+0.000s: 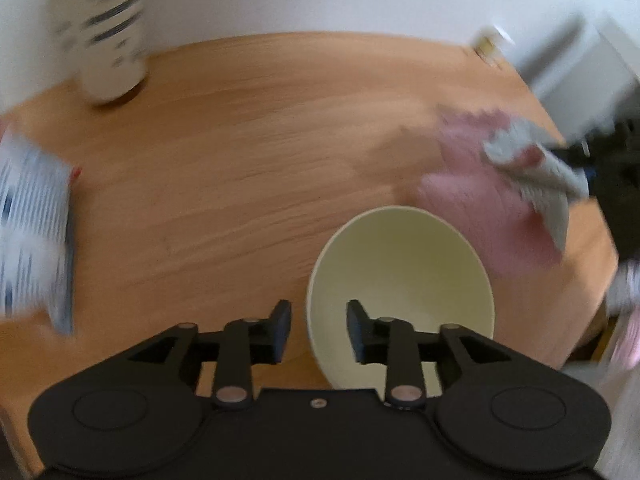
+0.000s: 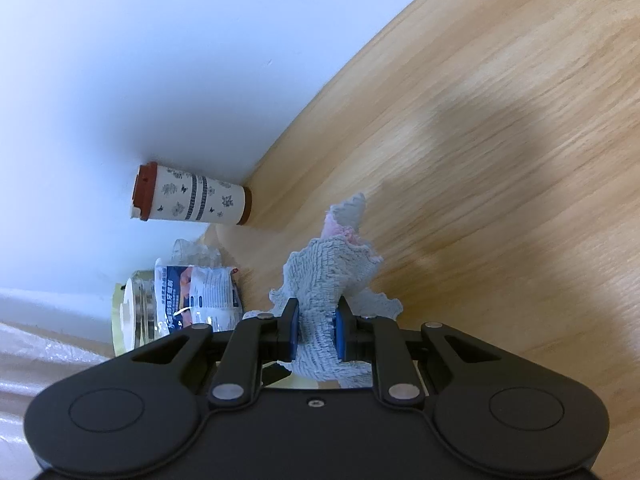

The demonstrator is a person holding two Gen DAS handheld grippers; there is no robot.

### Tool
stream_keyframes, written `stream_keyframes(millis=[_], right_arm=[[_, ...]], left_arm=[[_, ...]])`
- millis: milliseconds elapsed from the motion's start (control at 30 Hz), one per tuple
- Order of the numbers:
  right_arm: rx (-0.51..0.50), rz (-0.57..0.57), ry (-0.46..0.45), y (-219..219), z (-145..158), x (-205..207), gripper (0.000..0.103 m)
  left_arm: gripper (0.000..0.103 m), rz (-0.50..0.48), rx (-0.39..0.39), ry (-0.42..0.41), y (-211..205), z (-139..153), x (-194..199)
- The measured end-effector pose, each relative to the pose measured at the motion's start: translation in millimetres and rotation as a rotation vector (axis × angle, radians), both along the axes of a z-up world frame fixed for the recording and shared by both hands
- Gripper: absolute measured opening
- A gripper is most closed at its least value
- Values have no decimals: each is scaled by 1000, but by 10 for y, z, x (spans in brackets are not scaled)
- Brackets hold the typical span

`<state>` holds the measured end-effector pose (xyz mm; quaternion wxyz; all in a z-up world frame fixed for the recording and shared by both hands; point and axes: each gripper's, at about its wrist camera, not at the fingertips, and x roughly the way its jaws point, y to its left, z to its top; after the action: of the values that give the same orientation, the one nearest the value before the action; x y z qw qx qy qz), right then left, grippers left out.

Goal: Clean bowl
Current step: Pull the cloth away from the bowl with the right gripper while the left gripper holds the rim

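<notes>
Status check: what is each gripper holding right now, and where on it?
Right gripper clamps the grey-pink cloth across its bunched middle. Left gripper holds nothing; its jaws straddle the bowl rim without pressing it.

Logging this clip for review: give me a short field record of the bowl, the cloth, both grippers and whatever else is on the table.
bowl: pale, upright on the wooden table, its near rim between the open jaws
left gripper: open, pads off the rim
right gripper: shut on cloth
cloth: grey and pink, held up beside the bowl
clutter: patterned cup, printed packet, glass jar
</notes>
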<state>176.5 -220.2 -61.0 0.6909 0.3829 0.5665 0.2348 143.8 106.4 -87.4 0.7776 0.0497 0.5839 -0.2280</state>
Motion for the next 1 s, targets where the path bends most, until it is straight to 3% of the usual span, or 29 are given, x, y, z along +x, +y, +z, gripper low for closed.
stream_keyframes(millis=[100,333,400,600,833,1000], right_arm=[[-4,9,-2,22,-10,-38,21],[-24,-10,-9,38,-20,-151,21],[-28,-12,-10,16,-28,-206,21],[-16,-42,22,-58,-115,-307,21],[-8,-24,15,-41,-109,-317,21],[-24,-3,1,-24,-95,-291,21]], left_arm=[[40,-120,67,-32,-124,-28,108],[39,-265,26,14,-345,-72,401],[27,-305,22,8,-407,-76,434],[25,-395,24,10,-535,-38,489],[13,-381,28,-14,-536,-40,479],[9,-238,-3,-58,-479,31,329]])
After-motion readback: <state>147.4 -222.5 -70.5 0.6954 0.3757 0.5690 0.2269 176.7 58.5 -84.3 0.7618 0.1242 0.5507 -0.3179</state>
